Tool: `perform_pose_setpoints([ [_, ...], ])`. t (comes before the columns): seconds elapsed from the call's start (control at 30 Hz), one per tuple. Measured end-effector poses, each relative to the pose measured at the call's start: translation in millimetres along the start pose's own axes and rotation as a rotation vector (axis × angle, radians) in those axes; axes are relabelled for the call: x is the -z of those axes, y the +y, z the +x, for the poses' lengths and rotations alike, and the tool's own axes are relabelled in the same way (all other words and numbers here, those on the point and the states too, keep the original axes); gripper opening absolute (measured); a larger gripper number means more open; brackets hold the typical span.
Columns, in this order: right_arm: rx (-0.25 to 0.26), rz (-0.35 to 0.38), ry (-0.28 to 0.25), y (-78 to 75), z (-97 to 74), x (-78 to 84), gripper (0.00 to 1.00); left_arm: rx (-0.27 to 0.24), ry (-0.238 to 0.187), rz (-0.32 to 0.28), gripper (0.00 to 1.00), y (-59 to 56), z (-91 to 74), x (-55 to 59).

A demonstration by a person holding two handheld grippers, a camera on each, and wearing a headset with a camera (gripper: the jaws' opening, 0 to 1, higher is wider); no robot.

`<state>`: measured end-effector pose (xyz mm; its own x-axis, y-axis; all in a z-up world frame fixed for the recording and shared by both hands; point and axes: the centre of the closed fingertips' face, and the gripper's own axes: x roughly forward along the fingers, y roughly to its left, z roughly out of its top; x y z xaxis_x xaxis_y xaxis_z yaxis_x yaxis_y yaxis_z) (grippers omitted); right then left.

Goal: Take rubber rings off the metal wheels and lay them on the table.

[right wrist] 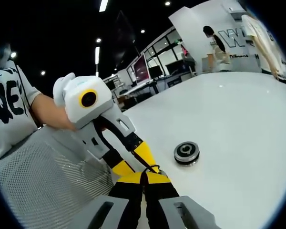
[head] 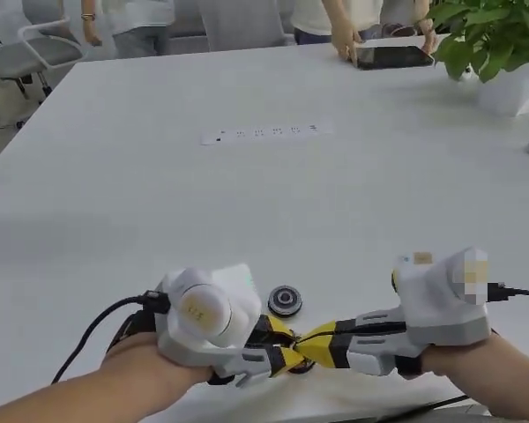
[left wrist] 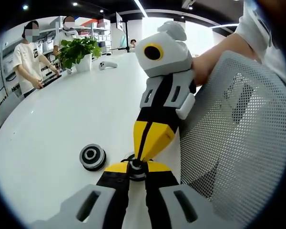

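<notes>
The left gripper [left wrist: 136, 167] reaches in from the left, its yellow-and-black jaws drawn narrow around a small wheel [left wrist: 136, 171] at the near edge of the smooth white table [head: 247, 203]. That clamped wheel shows a shiny metal hub with a dark rim. Just beyond the tips, apart from both grippers, a loose wheel [head: 285, 300] lies flat, a round black rubber ring around a bright metal centre. From the right, the right gripper [right wrist: 144, 178] points its wedge-shaped jaws, pressed together, at the clamped wheel; whether they pinch its ring I cannot tell. A grey mesh chair back [left wrist: 238, 133] stands just beside the grippers.
</notes>
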<state>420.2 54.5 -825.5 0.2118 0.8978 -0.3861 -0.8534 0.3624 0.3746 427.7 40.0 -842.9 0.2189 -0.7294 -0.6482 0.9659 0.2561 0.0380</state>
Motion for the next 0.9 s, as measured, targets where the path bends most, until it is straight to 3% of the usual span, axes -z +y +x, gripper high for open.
perform_pose_setpoints([
  [0.03, 0.000, -0.027, 0.010, -0.5, 0.4, 0.8, 0.00, 0.000, 0.000, -0.001, 0.07, -0.1, -0.1, -0.1],
  [0.57, 0.020, 0.004, 0.015, -9.5, -7.8, 10.5, 0.00, 0.013, -0.008, 0.003, 0.08, -0.2, -0.3, -0.7],
  [0.63, 0.021, 0.004, 0.015, -10.2, -8.1, 10.2, 0.00, 0.026, -0.006, -0.018, 0.10, -1.4, -0.6, -0.4],
  [0.77, 0.023, 0.012, 0.011, -11.7, -8.5, 9.2, 0.00, 0.030, 0.000, -0.005, 0.15, -3.3, -2.7, -0.9],
  [0.9, 0.022, 0.016, 0.006, -12.7, -9.2, 7.9, 0.00, 0.042, -0.018, -0.044, 0.16, -2.7, -8.8, -4.7],
])
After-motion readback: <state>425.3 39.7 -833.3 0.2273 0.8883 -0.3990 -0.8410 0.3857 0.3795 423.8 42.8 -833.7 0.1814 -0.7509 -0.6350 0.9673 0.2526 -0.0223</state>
